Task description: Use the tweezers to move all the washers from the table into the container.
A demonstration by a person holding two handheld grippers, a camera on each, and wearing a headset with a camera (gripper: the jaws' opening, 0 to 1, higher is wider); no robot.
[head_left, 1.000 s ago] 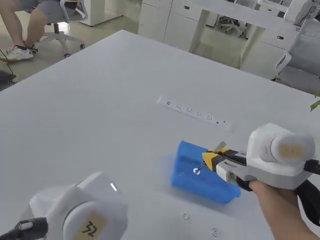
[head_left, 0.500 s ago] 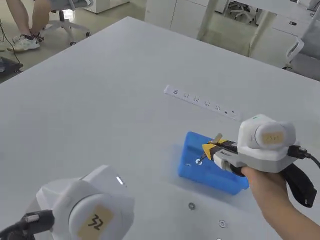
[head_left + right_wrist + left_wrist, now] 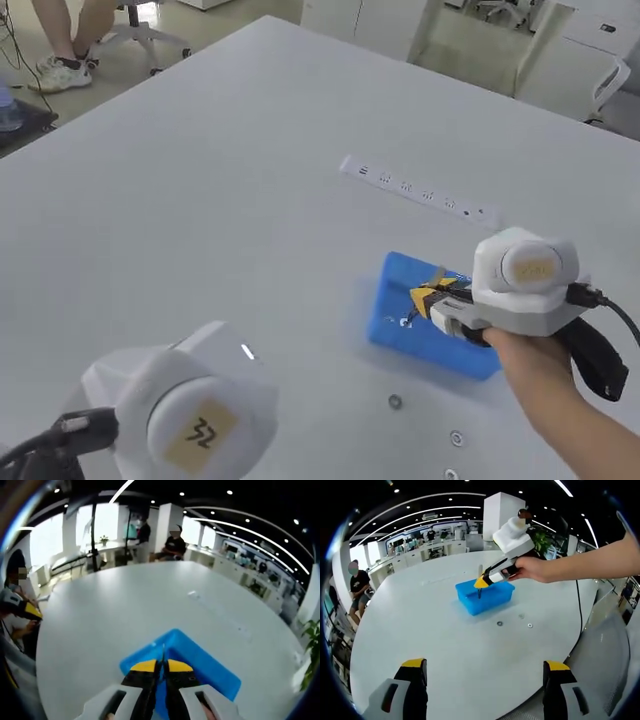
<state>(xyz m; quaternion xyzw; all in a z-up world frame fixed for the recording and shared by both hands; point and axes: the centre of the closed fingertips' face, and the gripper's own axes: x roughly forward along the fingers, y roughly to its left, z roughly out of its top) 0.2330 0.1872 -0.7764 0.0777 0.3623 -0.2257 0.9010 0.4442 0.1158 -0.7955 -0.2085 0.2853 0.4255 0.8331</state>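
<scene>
Washers (image 3: 395,402) lay on the worktop (image 3: 200,200) near the blue container (image 3: 420,350), over which the right gripper (image 3: 425,299), clamped on the tweezers (image 3: 408,317), would best ease only with tips inside, while the left gripper (image 3: 485,665) hung wide open.

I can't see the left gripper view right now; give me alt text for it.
Across the white table, a hand holds the right gripper, its tweezers pointing down over the blue container. Two washers lie on the table beside the container, nearer the camera. The left gripper's own jaws stand wide open at the bottom.
</scene>
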